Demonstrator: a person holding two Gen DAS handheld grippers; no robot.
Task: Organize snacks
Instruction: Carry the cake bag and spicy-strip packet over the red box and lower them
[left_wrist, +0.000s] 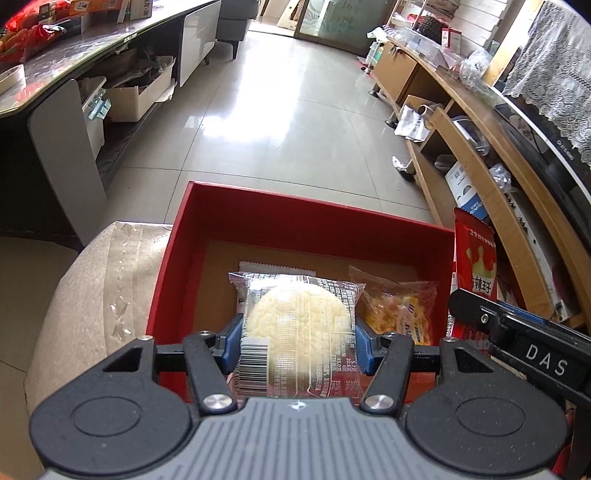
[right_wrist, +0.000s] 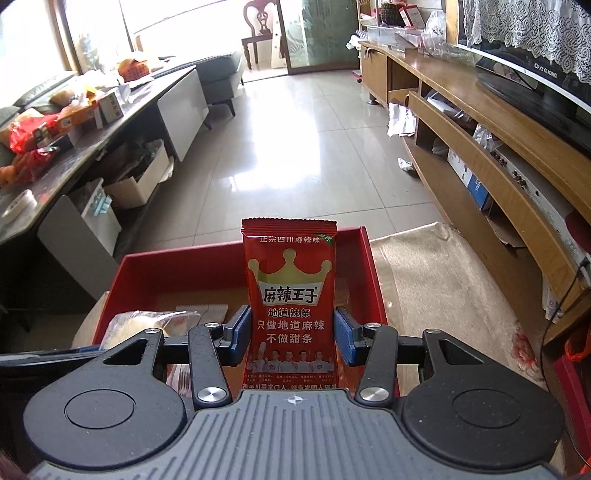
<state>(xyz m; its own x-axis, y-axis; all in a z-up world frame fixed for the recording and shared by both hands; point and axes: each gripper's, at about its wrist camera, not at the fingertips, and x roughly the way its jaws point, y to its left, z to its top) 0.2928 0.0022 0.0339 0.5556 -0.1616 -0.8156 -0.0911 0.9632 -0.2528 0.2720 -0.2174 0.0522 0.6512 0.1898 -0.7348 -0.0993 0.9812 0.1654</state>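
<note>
My left gripper is shut on a clear-wrapped round pale pastry, its blue pads pressing both sides of the wrapper. It hangs over an open red box with a brown floor. In that box lie an orange snack packet and a white-edged packet, mostly hidden under the pastry. My right gripper is shut on an upright red spicy-strip packet with a gold crown, above the right part of the red box. This red packet also shows at the right of the left wrist view.
The box rests on a beige padded seat. A long wooden TV cabinet runs along the right. On the left stands a grey table piled with more snacks and boxes. Glossy tiled floor lies beyond the box.
</note>
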